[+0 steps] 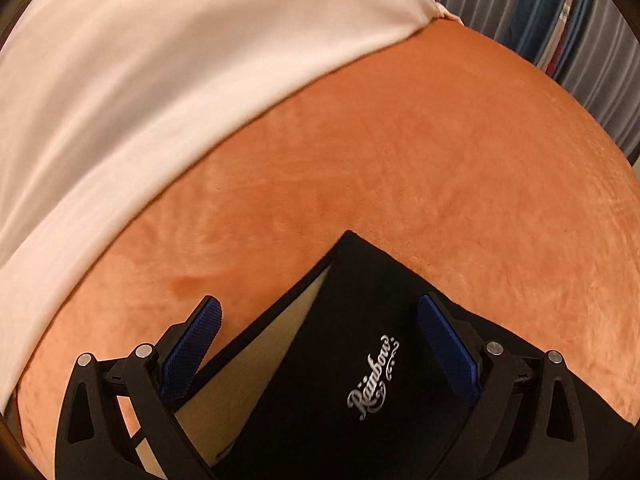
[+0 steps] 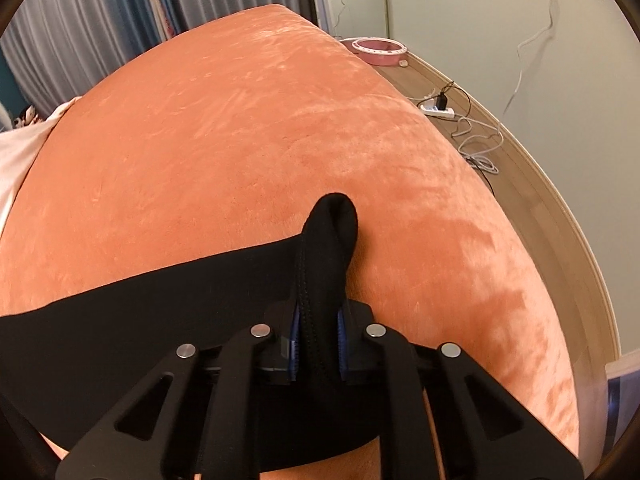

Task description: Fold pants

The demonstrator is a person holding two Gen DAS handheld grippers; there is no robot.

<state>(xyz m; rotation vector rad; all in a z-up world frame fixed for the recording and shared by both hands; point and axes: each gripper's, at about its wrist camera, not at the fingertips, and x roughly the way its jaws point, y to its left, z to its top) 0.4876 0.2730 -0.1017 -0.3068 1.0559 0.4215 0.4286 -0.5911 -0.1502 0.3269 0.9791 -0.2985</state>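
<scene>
The black stretch-fabric pants (image 2: 160, 320) are lying on the orange plush-covered bed (image 2: 240, 140), close to its near edge. The right hand-held gripper (image 2: 319, 344) is clenching a bunched fold of the pants between its blue pads, the fold's rounded end sticking out beyond the fingertips. The left hand-held gripper (image 1: 320, 344) is standing released, its blue pads (image 1: 192, 344) wide apart over a pointed corner of the pants bearing silver script lettering (image 1: 372, 376), not pressing on it. A pale pink sheet (image 1: 120, 80) is lying across the bed's far side.
</scene>
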